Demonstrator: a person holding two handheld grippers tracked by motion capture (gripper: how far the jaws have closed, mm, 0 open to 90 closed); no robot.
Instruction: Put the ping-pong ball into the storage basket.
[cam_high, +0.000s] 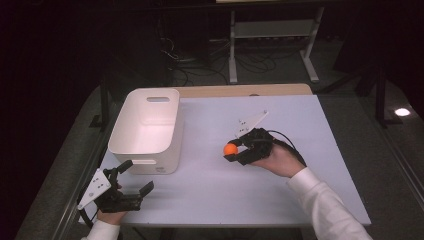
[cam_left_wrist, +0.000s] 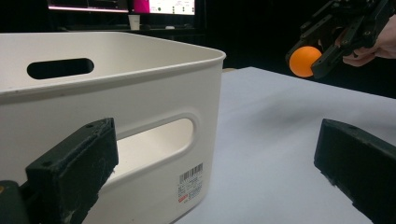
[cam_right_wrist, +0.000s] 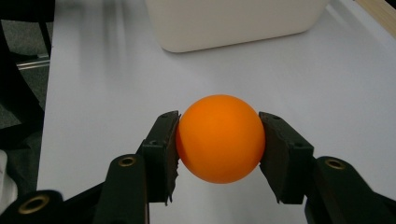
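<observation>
An orange ball (cam_high: 230, 149) (cam_right_wrist: 220, 138) (cam_left_wrist: 303, 60) hangs a little above the white table (cam_high: 210, 190), squeezed between the two black pads of my right gripper (cam_high: 231, 151) (cam_right_wrist: 219, 144), which is shut on it. That gripper points left toward a white plastic bin (cam_high: 147, 127) (cam_left_wrist: 116, 93) (cam_right_wrist: 233, 21) with cut-out handles, and a stretch of bare table lies between them. My left gripper (cam_high: 136, 176) (cam_left_wrist: 215, 168) rests low at the table's front left corner, just in front of the bin. Its jaws stand wide open with nothing between them.
A wooden strip (cam_high: 245, 90) runs along the table's far edge. Beyond it are a metal rack (cam_high: 272, 30) and cables on a dark floor. Monitors (cam_left_wrist: 126, 5) glow behind the bin in the left gripper view. A white sleeve (cam_high: 325, 205) comes in from the lower right.
</observation>
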